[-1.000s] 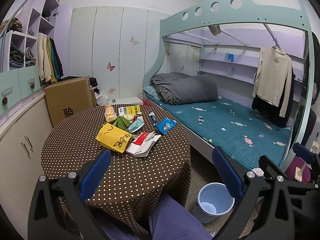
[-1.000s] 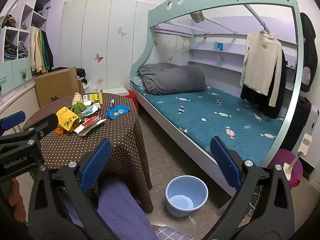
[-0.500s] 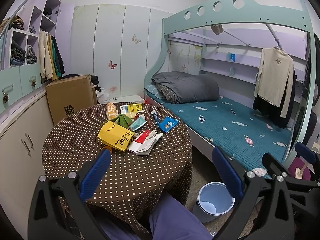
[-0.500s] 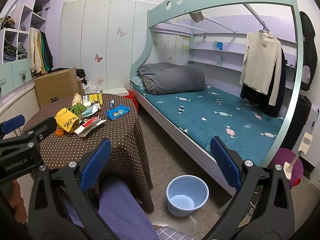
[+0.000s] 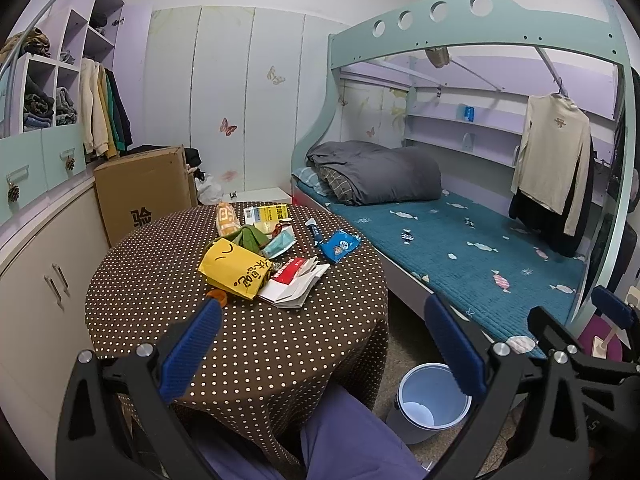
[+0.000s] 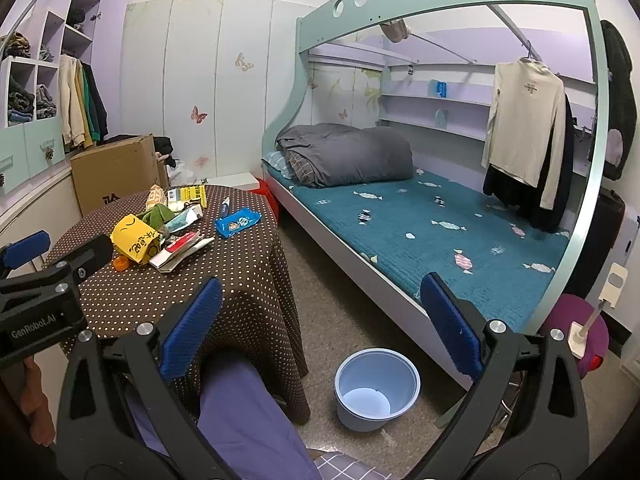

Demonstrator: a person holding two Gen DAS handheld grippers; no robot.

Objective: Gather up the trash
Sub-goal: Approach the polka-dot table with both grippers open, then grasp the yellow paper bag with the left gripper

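Trash [image 5: 256, 264], a heap of yellow, green, red and blue wrappers and papers, is seen in the left wrist view on the round brown polka-dot bench [image 5: 168, 280]; the left gripper [image 5: 320, 336] is held above the near edge, jaws spread wide and empty. A pale blue plastic bucket [image 6: 378, 388] is shown on the floor in the right wrist view, beneath the right gripper [image 6: 320, 308], whose jaws are likewise parted and empty.

Both tongs, L [image 5: 320, 344] & R [image 6: 320, 328], wide open, empty.

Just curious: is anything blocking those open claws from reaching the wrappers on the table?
Nothing visible. Only bare dotted tablecloth lies between the left hand-held gripper and the pile of wrappers.
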